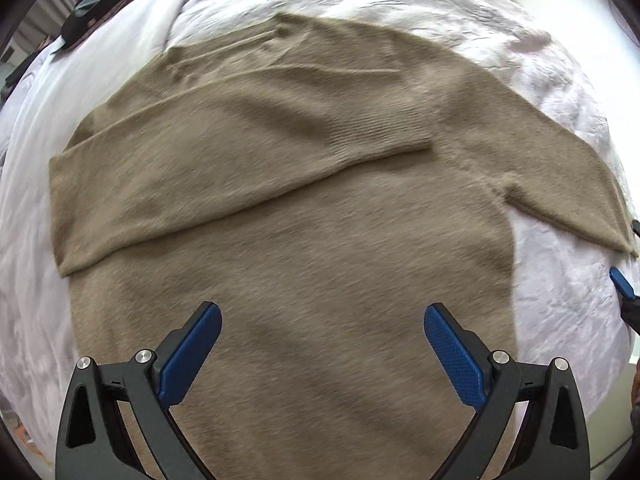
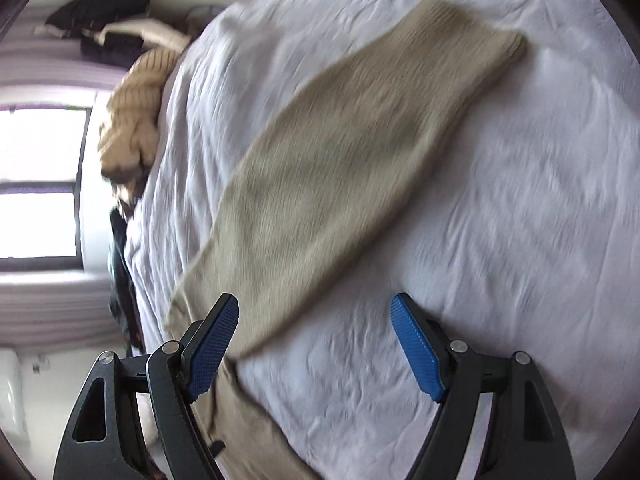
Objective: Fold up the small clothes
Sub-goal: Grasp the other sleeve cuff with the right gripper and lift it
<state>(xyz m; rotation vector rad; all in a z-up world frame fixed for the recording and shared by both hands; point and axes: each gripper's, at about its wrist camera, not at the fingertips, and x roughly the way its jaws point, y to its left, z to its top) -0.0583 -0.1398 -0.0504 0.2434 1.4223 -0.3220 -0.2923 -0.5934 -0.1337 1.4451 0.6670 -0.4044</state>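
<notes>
knitwear fills the left wrist view: a tan, fuzzy knitted sweater [image 1: 304, 208] lies spread flat on a wrinkled white bed sheet [image 1: 36, 160]. going left to right there, dark clothing [image 1: 104, 4] sits off at the far upper left edge of the bed, then comes the sweater's left side, where one sleeve [image 1: 224, 168] is already folded across the body with its ribbed cuff ending near the middle, likely laid so to narrow the garment into a rectangle. below it the left gripper [image 1: 322, 344] hangs over the sweater's body pointing down, jaws spread wide with nothing between the blue pads, apparently free because that sleeve is placed. further right the other sleeve [image 1: 560, 184] stretches outward over the sheet, not yet folded, and a blue pad of the other tool [image 1: 622, 284] peeks in at the right edge near its end.

in the right wrist view, a bright window [image 2: 40, 184] and a heap of yellow-brown ribbed knitwear [image 2: 136, 108] lie at the left, by the bed's edge. the unfolded sleeve [image 2: 320, 168] runs diagonally across the sheet, cuff at upper right. the right gripper [image 2: 314, 344] is angled down over the sleeve's lower part, jaws apart and empty, with one pad over the fabric's edge. it seems positioned to take this sleeve and carry it across the body next.
</notes>
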